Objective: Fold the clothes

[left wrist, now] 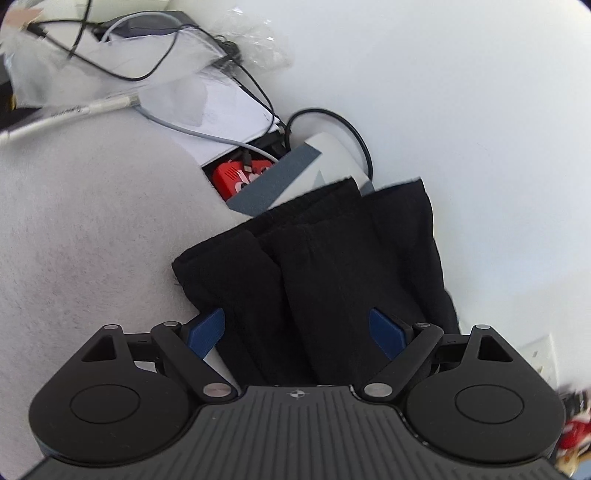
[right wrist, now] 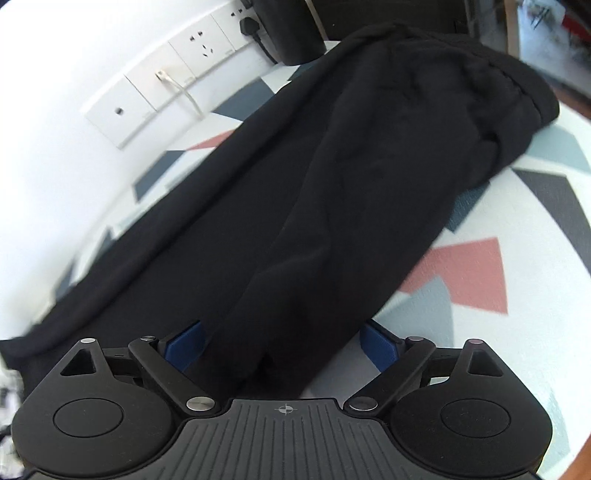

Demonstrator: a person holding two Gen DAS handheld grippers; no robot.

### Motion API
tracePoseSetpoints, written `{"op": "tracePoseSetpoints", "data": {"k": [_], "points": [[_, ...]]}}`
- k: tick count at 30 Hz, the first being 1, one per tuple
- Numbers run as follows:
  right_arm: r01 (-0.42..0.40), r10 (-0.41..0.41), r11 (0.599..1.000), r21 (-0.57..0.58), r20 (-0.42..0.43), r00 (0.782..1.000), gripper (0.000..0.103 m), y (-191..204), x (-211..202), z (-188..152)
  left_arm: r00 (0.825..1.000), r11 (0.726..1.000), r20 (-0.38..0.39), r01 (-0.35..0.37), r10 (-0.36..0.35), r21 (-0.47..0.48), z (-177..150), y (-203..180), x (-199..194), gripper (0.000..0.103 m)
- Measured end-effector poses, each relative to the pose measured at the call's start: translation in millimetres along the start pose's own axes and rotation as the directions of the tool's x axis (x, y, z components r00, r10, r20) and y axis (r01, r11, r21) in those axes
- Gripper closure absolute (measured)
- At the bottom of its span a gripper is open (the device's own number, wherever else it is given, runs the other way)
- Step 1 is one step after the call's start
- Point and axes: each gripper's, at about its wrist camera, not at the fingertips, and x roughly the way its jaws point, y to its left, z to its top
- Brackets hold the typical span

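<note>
Black trousers [right wrist: 332, 177] lie stretched along a surface [right wrist: 480, 266] patterned with grey, pink and white shapes, the waistband [right wrist: 517, 81] at the far end. In the right wrist view my right gripper [right wrist: 282, 345] hangs low over one leg, jaws wide, with cloth between the blue pads [right wrist: 380, 343] but not pinched. The left wrist view shows the leg ends [left wrist: 314, 266] folded side by side against a white wall. My left gripper [left wrist: 295, 332] stands open just above them, its left pad [left wrist: 207, 330] at the cloth's edge and the right one over the cloth.
A white fluffy cover [left wrist: 92, 240] lies left of the leg ends. Beyond it are papers [left wrist: 207, 110], tangled cables [left wrist: 166, 55] and a red box [left wrist: 240, 177]. Wall sockets [right wrist: 166, 81] with a plug and a black cylinder [right wrist: 291, 33] stand past the trousers.
</note>
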Motion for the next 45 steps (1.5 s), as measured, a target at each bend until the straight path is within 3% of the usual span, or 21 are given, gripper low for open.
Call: {"op": "tracePoseSetpoints", "data": {"k": [1,2,3,4,6,9,14,17,18,20,21,22,30,32,33,34,35,36,40,45], "points": [[0.012,-0.012,1.000,-0.018,0.011,1.000,0.021,2,1,1,1.000,1.000,0.009,0.005,-0.005,-0.017,0,1,0,0.016],[0.024,-0.024,0.999,-0.037,0.022,0.999,0.036,4,3,3,1.000,1.000,0.017,0.010,-0.009,-0.030,0,2,0,0.018],[0.040,-0.039,0.998,-0.054,0.028,0.999,0.061,5,3,5,1.000,0.999,0.020,0.008,-0.007,-0.036,0,3,0,0.033],[0.037,-0.036,0.997,-0.066,0.026,0.999,0.067,3,3,8,1.000,0.999,0.020,0.004,-0.003,-0.040,0,4,-1,0.060],[-0.014,0.015,0.999,-0.045,0.016,1.000,0.085,-11,0,9,1.000,0.998,0.020,-0.008,0.009,-0.055,-1,10,-4,0.085],[-0.077,0.077,0.997,-0.017,-0.015,0.997,0.090,-35,-2,17,0.999,0.999,0.037,0.004,-0.002,-0.047,-9,18,-20,0.097],[-0.046,0.046,0.998,-0.035,-0.006,0.999,0.092,-56,-9,30,0.999,0.999,0.039,0.017,-0.015,-0.042,-27,32,-52,0.099],[-0.016,0.016,1.000,-0.001,-0.003,1.000,0.092,-76,-14,40,0.999,0.997,-0.009,0.049,-0.049,-0.058,-41,40,-70,0.099],[-0.005,0.005,1.000,0.002,-0.002,1.000,0.092,-82,-16,42,0.997,0.996,-0.040,0.069,-0.071,-0.055,-45,40,-71,0.095],[0.005,-0.005,1.000,0.006,0.002,1.000,0.092,-92,-18,44,0.991,0.994,-0.085,0.101,-0.105,-0.044,-54,38,-70,0.066],[0.007,-0.008,1.000,0.014,0.001,1.000,0.091,-95,-19,44,0.991,0.994,-0.083,0.106,-0.109,-0.038,-57,37,-69,0.042],[0.009,-0.009,1.000,0.028,-0.002,1.000,0.090,-97,-19,43,0.990,0.993,-0.081,0.111,-0.113,-0.032,-60,36,-68,0.038],[0.006,-0.006,0.999,0.041,0.010,1.000,0.055,-84,-16,24,0.988,0.952,0.043,0.154,-0.148,-0.263,-58,47,-35,0.043],[0.027,-0.028,1.000,0.009,0.027,0.999,0.055,-75,-12,22,0.986,0.947,0.057,0.168,-0.158,-0.273,-57,46,-28,0.065],[0.036,-0.036,0.999,-0.004,0.036,0.999,0.057,-72,-11,21,0.986,0.948,0.057,0.166,-0.156,-0.273,-56,44,-26,0.092],[0.047,-0.046,0.999,-0.015,0.042,0.998,0.061,-70,-10,20,0.986,0.951,0.065,0.166,-0.155,-0.261,-56,42,-28,0.093],[0.053,-0.052,0.998,-0.023,0.044,0.998,0.074,-70,-10,21,0.985,0.955,0.076,0.169,-0.155,-0.245,-56,39,-31,0.093],[0.046,-0.045,0.999,-0.023,0.041,0.998,0.077,-71,-10,23,0.984,0.958,0.087,0.171,-0.155,-0.229,-56,36,-35,0.094],[0.002,-0.002,1.000,0.014,0.021,1.000,0.084,-79,-15,31,0.973,0.968,0.129,0.207,-0.190,-0.141,-55,23,-68,0.096],[-0.011,0.011,0.999,-0.045,-0.008,1.000,0.085,-79,-30,37,0.964,0.962,0.151,0.239,-0.219,-0.128,-73,26,-129,0.096]]}}
